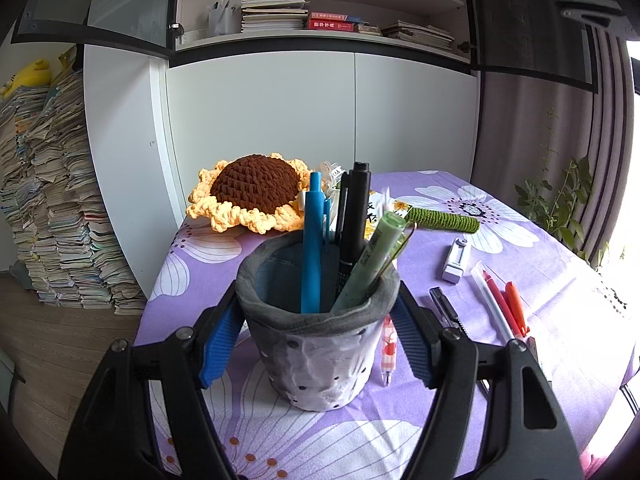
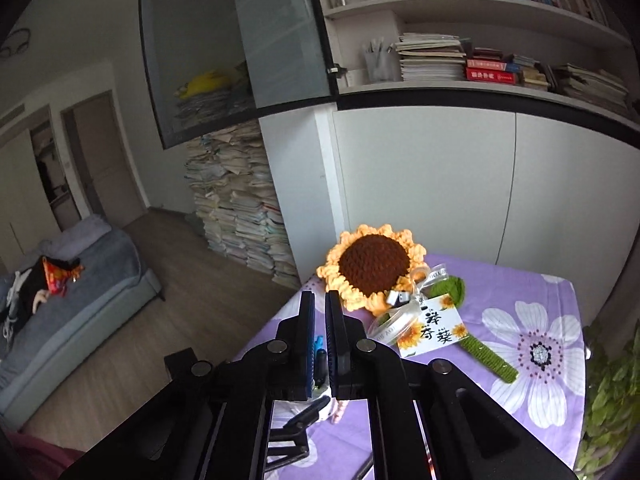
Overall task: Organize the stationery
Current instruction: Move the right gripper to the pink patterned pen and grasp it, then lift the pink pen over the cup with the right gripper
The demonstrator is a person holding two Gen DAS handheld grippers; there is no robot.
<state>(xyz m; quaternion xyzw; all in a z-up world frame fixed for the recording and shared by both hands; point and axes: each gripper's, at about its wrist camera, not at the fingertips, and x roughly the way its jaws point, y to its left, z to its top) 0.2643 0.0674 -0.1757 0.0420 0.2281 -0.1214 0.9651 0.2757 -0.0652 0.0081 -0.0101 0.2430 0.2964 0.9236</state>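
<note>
Left gripper (image 1: 318, 344) brackets the pen holder (image 1: 316, 332), blue pads against both its sides, evidently steadying it for loading; three pens stand inside; loose pens (image 1: 504, 304) lie on the tablecloth (image 1: 540, 264) just right of that gripper; right gripper (image 2: 319, 344), raised above the table, jaws nearly together, nothing visibly between them.

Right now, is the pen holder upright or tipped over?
Upright: the grey pen holder stands on the floral tablecloth, mouth upward, with a blue pen standing in it.
</note>
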